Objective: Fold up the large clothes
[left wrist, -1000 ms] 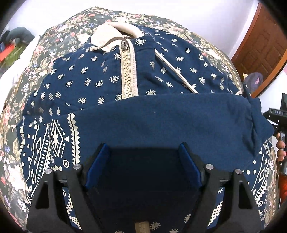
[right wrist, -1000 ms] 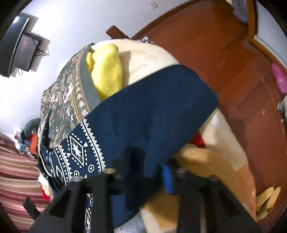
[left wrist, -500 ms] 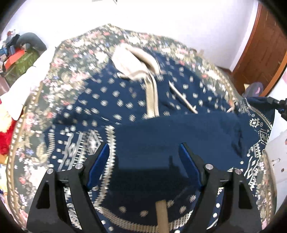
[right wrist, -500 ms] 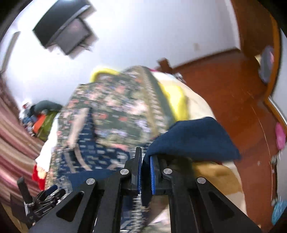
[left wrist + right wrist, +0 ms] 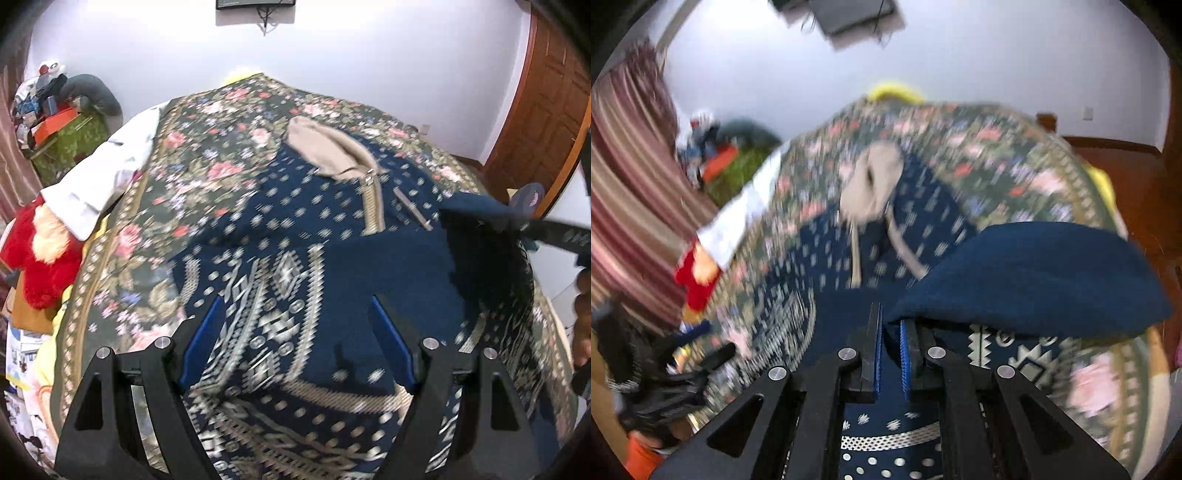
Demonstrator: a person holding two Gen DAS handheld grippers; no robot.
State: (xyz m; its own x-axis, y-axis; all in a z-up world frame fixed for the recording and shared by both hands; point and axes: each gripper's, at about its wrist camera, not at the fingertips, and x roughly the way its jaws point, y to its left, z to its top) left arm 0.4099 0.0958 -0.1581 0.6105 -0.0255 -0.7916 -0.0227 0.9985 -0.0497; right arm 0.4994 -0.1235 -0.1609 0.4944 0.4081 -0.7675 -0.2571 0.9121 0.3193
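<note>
Since a second ago, both cameras have pulled back. Left gripper gapes, holding nothing; right gripper pinches the navy jacket's plain-blue fold. Beyond them, the jacket sprawls over the floral bedspread.

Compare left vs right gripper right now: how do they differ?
The left gripper has its jaws wide apart, gripping nothing; the right gripper is nearly closed, pinching the navy garment. Left hovers over flat patterned cloth; right holds a lifted fold. Both have blue pads.
</note>
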